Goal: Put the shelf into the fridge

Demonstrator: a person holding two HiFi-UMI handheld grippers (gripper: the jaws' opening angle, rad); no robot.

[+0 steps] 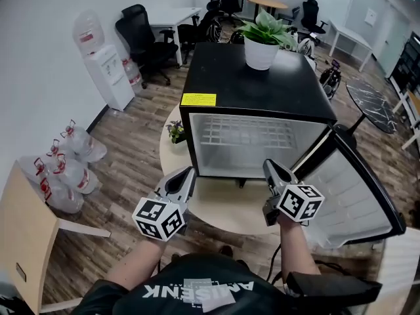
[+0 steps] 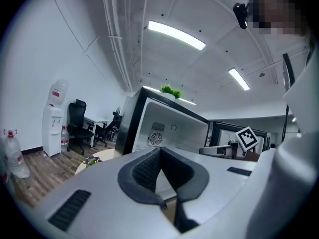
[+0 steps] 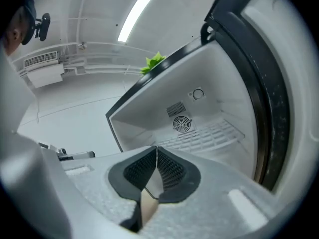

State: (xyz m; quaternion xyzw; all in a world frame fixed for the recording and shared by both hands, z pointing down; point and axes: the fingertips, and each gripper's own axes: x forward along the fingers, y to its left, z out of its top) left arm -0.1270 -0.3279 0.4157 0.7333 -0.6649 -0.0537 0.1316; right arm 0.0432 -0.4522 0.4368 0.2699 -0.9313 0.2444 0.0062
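Note:
The black mini fridge (image 1: 256, 90) stands on a round table (image 1: 216, 209) with its door (image 1: 354, 189) swung open to the right. The white wire shelf (image 1: 246, 135) lies level inside the fridge; the right gripper view shows the shelf (image 3: 209, 135) below the rear fan. My left gripper (image 1: 189, 174) hangs shut and empty in front of the fridge's lower left corner. My right gripper (image 1: 269, 167) is shut and empty too, just before the lower right of the opening. In their own views the left gripper (image 2: 159, 151) and the right gripper (image 3: 157, 151) have pads pressed together, holding nothing.
A potted plant (image 1: 262, 41) sits on the fridge top. A small flower pot (image 1: 176, 131) stands on the table left of the fridge. A water dispenser (image 1: 105, 64) and several water bottles (image 1: 65, 166) line the left wall. Office chairs and desks stand behind.

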